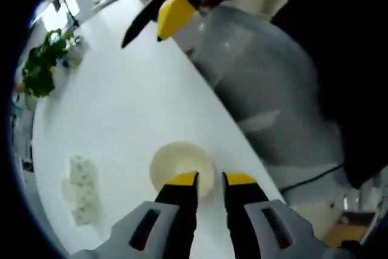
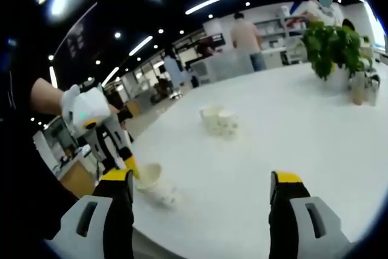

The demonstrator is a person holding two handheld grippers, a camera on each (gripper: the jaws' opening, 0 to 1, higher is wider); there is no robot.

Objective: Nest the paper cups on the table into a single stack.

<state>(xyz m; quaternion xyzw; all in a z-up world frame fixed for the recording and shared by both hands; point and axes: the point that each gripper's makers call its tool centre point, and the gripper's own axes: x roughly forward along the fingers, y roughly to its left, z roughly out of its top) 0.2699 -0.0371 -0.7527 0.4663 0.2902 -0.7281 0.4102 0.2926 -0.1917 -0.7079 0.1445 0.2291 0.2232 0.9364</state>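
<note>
Cups are not yet in one stack; the work looks barely begun. In the left gripper view a cream paper cup (image 1: 180,168) sits on the white desk (image 1: 121,101) near its right edge, mouth up, and the left gripper (image 1: 210,178) hangs over it with its yellow-tipped jaws narrow, one tip at the cup's rim; whether that tip touches or pinches the rim I cannot tell. In the right gripper view the same cup (image 2: 151,183) stands at the near left of the desk (image 2: 291,131) with the left gripper (image 2: 127,163) coming down on it; it may already be two cups nested, but blur hides that. A small cluster of cups (image 2: 219,119) stands farther off toward the middle, well apart from the first. The right gripper (image 2: 202,185) holds nothing, its jaws wide. A potted plant (image 2: 332,48) stands at the far right, and a crumpled pale thing (image 1: 82,189) lies left of the near cup. Left to do, as I judge: carry the near cup to the cluster and nest them all.
</note>
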